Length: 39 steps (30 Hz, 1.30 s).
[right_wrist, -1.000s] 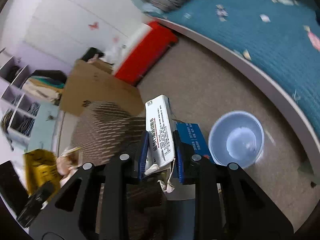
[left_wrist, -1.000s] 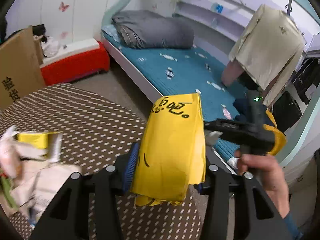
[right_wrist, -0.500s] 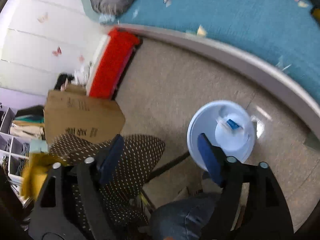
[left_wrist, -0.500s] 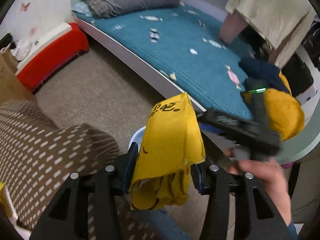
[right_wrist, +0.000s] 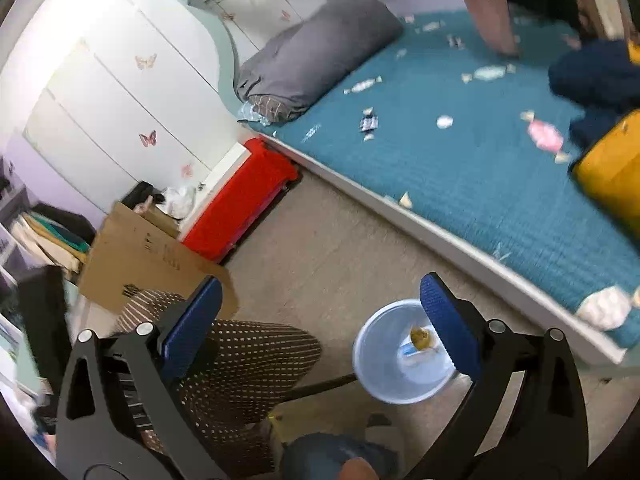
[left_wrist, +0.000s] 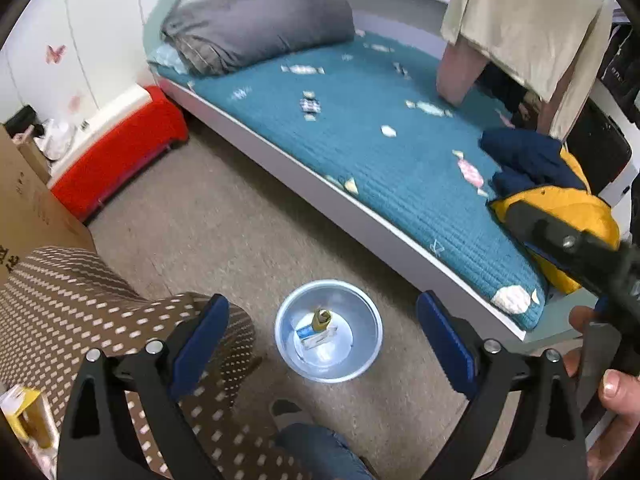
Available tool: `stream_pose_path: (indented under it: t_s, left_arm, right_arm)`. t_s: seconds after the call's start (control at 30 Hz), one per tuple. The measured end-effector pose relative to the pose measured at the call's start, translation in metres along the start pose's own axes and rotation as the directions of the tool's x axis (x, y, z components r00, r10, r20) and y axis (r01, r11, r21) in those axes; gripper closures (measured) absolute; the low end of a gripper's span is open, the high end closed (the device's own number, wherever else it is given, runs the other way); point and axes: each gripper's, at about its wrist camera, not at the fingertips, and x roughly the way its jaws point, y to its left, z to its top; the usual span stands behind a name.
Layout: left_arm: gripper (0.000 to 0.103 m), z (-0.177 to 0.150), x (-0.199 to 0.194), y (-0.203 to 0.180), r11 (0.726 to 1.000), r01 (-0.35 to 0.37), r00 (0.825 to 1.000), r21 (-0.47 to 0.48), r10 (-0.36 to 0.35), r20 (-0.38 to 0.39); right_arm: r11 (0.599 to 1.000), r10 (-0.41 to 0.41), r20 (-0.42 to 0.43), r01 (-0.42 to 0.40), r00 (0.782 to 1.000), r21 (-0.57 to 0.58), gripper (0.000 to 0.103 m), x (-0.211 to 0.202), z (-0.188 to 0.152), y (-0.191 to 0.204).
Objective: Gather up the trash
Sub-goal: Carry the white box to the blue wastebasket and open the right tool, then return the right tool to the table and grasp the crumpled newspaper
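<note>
A pale blue bin [left_wrist: 328,330] stands on the floor beside the table. In it lie a yellow wrapper [left_wrist: 321,318] and a blue-and-white box [left_wrist: 314,333]. My left gripper [left_wrist: 322,338] is open and empty, held high above the bin. My right gripper [right_wrist: 320,320] is open and empty; the bin [right_wrist: 400,354] shows just inside its right finger, with the yellow wrapper [right_wrist: 419,337] in it. In the left wrist view the right gripper's body and the hand on it show at the right edge.
The table with the brown dotted cloth [left_wrist: 80,312] is at the lower left, more trash at its left edge [left_wrist: 24,412]. A bed with a teal cover [left_wrist: 360,128], a red box [left_wrist: 120,152] and a cardboard box [right_wrist: 148,256] surround the floor. My knee [left_wrist: 320,452] is below.
My left gripper opened and the yellow wrapper dropped into the bin. My right gripper let go of the blue-and-white box, which now lies in the bin, then swung up and left.
</note>
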Motion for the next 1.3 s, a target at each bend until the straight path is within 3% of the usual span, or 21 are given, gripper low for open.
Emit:
stream_pose_path:
  t_s: [0.07,0.23,0.63,0.97,1.3]
  left_arm:
    - [0.010,-0.005,-0.017,0.002,1.000,-0.010,0.999,-0.009,0.010,0.037]
    - [0.010,-0.018,-0.070,0.011,0.998,-0.035,0.989,-0.048,0.042,0.145]
    - [0.010,-0.051,-0.168,0.030,0.991,-0.075,0.947,-0.109,0.105,0.304]
    - [0.010,-0.097,-0.229,0.072,0.968,-0.127,0.908,-0.216,0.201,0.368]
    - [0.009,-0.158,-0.272,0.128,0.905,-0.221,0.858,-0.364,0.357,0.369]
  right_arm:
    - [0.998,-0.039,0.011,0.039,0.999,-0.050,0.006,-0.007,-0.001,0.014]
    - [0.990,-0.047,0.037,0.052,0.998,-0.133,0.006,-0.032,-0.003,0.049]
    - [0.966,0.033,0.052,-0.019,0.998,-0.259,0.006,-0.077,-0.022,0.124]
    - [0.919,0.115,0.022,-0.098,0.993,-0.383,0.006,-0.100,-0.055,0.196]
    - [0.870,0.171,-0.048,-0.174,0.984,-0.461,0.006,-0.100,-0.093,0.257]
